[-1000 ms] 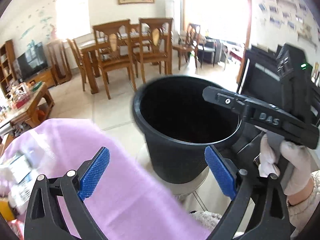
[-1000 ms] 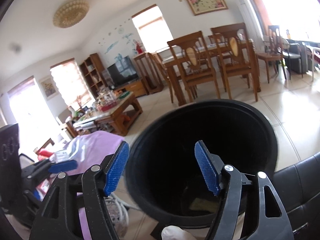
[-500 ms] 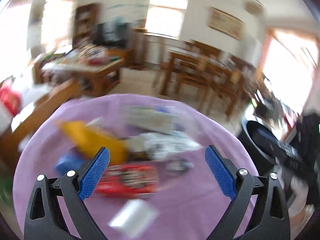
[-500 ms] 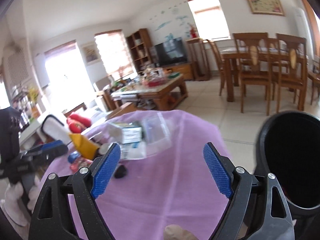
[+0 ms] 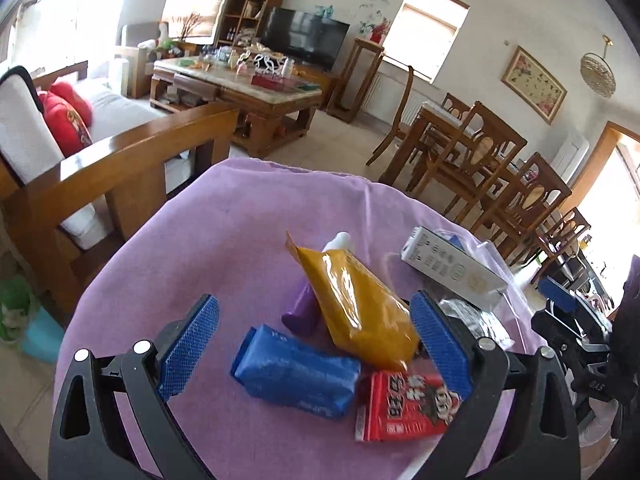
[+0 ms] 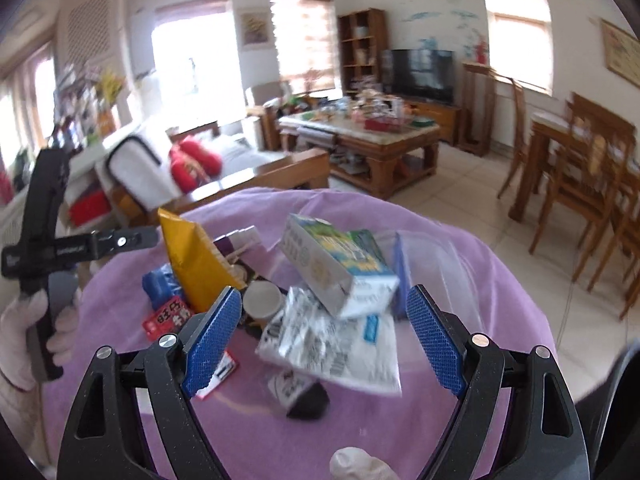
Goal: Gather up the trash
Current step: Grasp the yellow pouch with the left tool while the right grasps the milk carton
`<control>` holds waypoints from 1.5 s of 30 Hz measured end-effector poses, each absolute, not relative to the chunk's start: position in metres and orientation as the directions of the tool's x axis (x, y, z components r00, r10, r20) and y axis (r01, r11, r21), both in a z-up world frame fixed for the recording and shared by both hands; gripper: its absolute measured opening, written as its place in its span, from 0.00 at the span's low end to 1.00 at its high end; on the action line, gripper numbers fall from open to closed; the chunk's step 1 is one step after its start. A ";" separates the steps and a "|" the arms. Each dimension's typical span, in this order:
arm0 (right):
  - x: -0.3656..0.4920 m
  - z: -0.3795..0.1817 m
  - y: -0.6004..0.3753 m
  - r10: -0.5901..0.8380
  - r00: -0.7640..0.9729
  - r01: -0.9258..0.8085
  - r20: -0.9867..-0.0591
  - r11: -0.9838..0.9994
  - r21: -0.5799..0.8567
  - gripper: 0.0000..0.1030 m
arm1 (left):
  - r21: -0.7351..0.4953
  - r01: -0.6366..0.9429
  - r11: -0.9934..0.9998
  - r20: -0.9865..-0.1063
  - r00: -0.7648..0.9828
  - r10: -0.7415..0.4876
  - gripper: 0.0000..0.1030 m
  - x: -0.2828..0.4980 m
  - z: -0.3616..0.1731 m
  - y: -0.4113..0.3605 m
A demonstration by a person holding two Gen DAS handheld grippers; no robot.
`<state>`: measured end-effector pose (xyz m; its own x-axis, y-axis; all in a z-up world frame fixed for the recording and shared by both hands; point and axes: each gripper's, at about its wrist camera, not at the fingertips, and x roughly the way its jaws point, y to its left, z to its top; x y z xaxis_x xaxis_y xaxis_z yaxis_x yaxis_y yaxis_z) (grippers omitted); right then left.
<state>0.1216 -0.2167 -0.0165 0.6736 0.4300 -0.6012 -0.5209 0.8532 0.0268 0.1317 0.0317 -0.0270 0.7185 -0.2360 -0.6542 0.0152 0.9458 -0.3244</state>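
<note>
Above the purple cloth (image 6: 460, 280), both the left hand-held gripper (image 5: 316, 344) and right hand-held gripper (image 6: 324, 336) gape wide, empty.

A round table with a purple cloth (image 5: 224, 240) holds the trash. A yellow pouch (image 5: 352, 300) lies in the middle, a blue pack (image 5: 296, 376) at 7 o'clock, a red packet (image 5: 404, 404) at 5 o'clock, a white carton (image 5: 452, 268) at 2 o'clock.

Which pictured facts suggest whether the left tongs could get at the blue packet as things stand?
Probably yes: the left tongs stand open above the blue packet, whose top is uncovered; only the yellow pouch crowds one end.
</note>
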 end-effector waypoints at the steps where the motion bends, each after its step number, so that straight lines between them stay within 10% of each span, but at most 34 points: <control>1: 0.129 -0.016 -0.208 0.435 0.663 -0.548 -0.610 0.837 0.001 0.81 | -0.332 0.018 0.943 -0.656 0.714 -0.245 0.92 0.132 -0.029 0.033; 6: 0.190 -0.019 -0.181 0.423 0.573 -0.649 -0.702 0.757 -0.074 0.81 | -0.336 0.010 0.942 -0.666 0.704 -0.245 0.90 0.148 -0.033 0.030; 12: 0.244 -0.038 -0.164 0.408 0.425 -0.693 -0.808 0.721 -0.001 0.81 | -0.387 0.002 0.922 -0.687 0.666 -0.290 0.54 0.160 -0.048 0.029; 19: 0.249 -0.065 -0.147 0.395 0.368 -0.703 -0.842 0.710 0.026 0.76 | -0.398 0.042 0.916 -0.663 0.677 -0.319 0.39 0.152 -0.047 0.019; 21: 0.242 -0.068 -0.145 0.398 0.389 -0.707 -0.831 0.707 0.007 0.59 | -0.396 0.054 0.917 -0.654 0.684 -0.323 0.36 0.151 -0.043 0.016; 45: 0.066 -0.029 -0.244 0.611 0.643 -0.491 -0.461 0.791 0.364 0.57 | -0.278 0.241 0.930 -0.467 0.812 -0.350 0.31 0.064 0.033 -0.030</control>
<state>0.0661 -0.2443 -0.0290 0.6432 0.6113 -0.4610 -0.4913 0.7914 0.3639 0.0641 -0.0301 0.0330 0.8123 -0.3496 -0.4668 0.2407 0.9301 -0.2776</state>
